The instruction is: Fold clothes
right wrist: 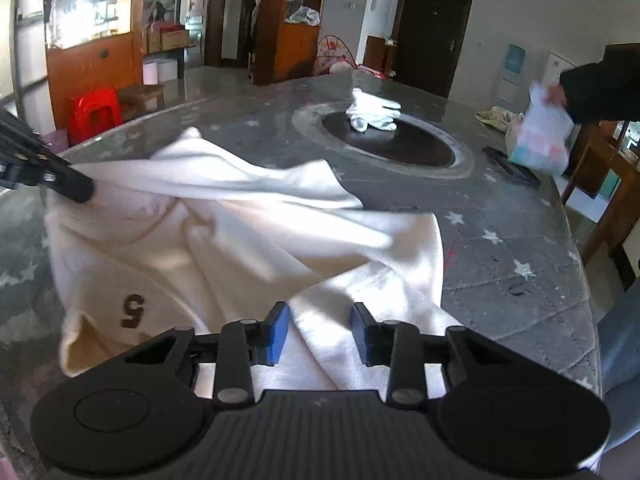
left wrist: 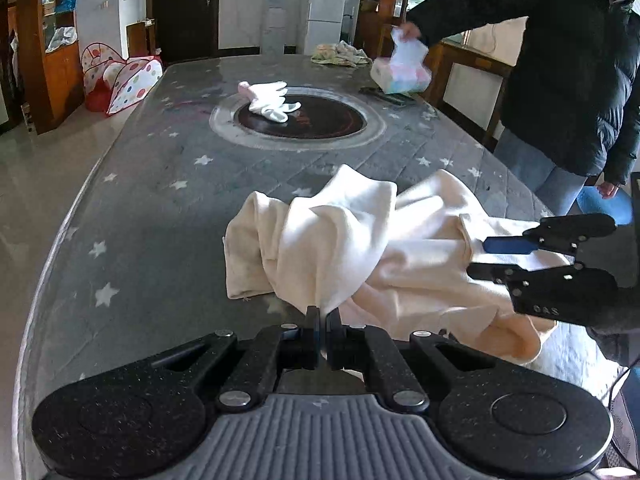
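Left wrist: left gripper [left wrist: 322, 322] pinched shut on cream garment [left wrist: 360, 240] near tabletop [left wrist: 160, 184] edge; right gripper [right wrist: 320, 326] part-open astride a fold, not pressing. Risk: thin pinch slipping, cloth bunching.

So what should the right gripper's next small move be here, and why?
Probably close the right gripper on the cream garment: its jaws stand apart over the cloth, gripping nothing, while the left gripper already pinches a fold.

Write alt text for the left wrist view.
The left gripper pinches a cream garment lying rumpled on a grey star-patterned table. The right gripper reaches in open, over the cloth.
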Demonstrator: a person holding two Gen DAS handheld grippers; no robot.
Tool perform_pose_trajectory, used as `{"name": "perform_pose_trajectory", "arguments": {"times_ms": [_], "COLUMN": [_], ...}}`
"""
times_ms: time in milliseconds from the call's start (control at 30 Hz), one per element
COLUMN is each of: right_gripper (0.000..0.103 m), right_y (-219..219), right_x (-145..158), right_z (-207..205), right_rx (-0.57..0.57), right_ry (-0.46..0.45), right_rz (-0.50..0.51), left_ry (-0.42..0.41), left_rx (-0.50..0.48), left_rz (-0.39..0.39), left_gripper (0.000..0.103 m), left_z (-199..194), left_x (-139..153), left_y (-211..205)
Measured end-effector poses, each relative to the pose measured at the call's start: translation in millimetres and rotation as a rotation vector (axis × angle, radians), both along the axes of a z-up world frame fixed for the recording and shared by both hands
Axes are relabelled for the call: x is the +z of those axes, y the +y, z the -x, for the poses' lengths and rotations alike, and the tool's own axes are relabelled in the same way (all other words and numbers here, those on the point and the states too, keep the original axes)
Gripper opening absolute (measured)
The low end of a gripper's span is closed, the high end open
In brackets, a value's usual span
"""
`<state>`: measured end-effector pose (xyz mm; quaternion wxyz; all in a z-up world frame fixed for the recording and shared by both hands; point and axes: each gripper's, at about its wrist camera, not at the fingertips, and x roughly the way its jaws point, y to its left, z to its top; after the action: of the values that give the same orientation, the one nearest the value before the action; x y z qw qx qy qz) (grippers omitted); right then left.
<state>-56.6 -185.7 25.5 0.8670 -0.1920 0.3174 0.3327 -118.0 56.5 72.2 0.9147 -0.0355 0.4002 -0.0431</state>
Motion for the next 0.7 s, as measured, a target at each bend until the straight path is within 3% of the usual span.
{"name": "perform_pose_trajectory", "arguments": {"times_ms": [67,167,467,600,700], "right_gripper": [0.006,0.005,0.004,0.005,0.012], "right_y": [-1,-6,-33,-42,-40], "right_x": [2,11,44,51,55], "right_z": [-1,1,-3,-10,-8], "right_rx": [-0.008,-0.021,-0.132,-0.194,-0.174], "right_ry": [-0.004,-0.045,-0.231,-0.253,-0.25], "right_rz": [-0.018,-0.029,0.058,0.102,0.099], "left_ry": [0.012,0.03,0.045,0.049,0.047], "left_rx": [0.012,0.031,0.07,0.086,0.086], "left_rz": [0.006,0.009,-0.007,-0.007,-0.01], "left_gripper": [0.003,0.003,0.004,0.008,0.012], "left_z": [4,10,25,28,31], "left_x": [-2,-6,-13,-15,-14], "left_y": [5,12,25,31,33]}}
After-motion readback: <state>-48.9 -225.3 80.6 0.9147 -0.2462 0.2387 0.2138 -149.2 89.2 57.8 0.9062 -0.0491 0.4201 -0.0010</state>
